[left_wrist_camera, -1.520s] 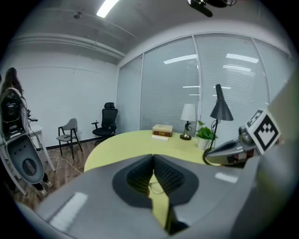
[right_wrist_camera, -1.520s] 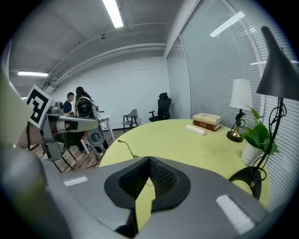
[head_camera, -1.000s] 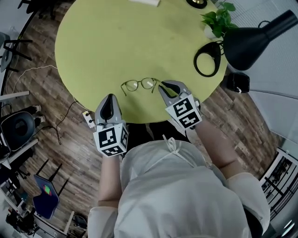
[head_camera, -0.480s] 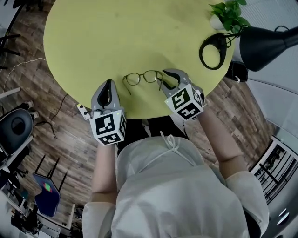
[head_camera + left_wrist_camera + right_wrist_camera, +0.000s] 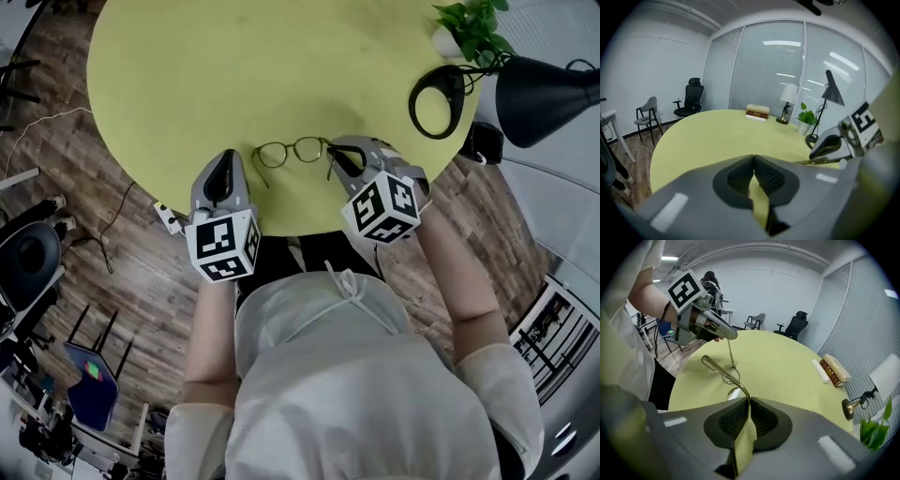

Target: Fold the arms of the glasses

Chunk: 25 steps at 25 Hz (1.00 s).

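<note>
The glasses (image 5: pixel 292 151) lie near the table's (image 5: pixel 234 66) front edge, the right gripper (image 5: pixel 336 157) closing its jaws on one arm of them, the left gripper (image 5: pixel 224 164) just beside with jaws together and empty, and a white pot (image 5: pixel 448 42) holds a plant (image 5: pixel 473 21).

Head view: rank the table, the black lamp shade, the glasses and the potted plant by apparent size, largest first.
1. table
2. lamp shade
3. glasses and potted plant: about alike. The picture's top edge cuts off the plant, so these two stay unranked.
</note>
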Available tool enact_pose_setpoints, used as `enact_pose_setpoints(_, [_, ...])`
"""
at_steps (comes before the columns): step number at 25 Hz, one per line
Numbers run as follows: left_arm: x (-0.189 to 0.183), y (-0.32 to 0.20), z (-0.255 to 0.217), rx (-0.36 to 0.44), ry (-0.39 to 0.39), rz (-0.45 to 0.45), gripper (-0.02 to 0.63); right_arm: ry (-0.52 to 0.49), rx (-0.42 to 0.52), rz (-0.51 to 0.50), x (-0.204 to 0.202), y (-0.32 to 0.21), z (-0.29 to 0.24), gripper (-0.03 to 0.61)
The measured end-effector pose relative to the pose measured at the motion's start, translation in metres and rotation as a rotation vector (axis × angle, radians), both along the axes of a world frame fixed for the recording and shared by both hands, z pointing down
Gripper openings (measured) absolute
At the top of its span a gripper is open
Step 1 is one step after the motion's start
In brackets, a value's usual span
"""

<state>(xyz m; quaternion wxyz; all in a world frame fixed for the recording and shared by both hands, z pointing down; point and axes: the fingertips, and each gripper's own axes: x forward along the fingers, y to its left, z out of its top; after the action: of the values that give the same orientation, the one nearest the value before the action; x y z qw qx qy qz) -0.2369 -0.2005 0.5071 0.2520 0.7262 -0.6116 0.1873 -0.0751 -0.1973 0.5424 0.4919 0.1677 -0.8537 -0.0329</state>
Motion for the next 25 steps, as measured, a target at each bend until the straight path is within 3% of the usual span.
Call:
enact_pose_setpoints(9, [0.009, 0.003, 0.001, 0.002, 0.039, -0.008, 0.006, 0.002, -0.007, 0.003, 0.001, 0.004, 0.0, 0.017])
enact_pose_setpoints(25, [0.053, -0.005, 0.018, -0.014, 0.03, 0.12, 0.006, -0.024, -0.015, 0.024, 0.004, 0.006, 0.002, 0.015])
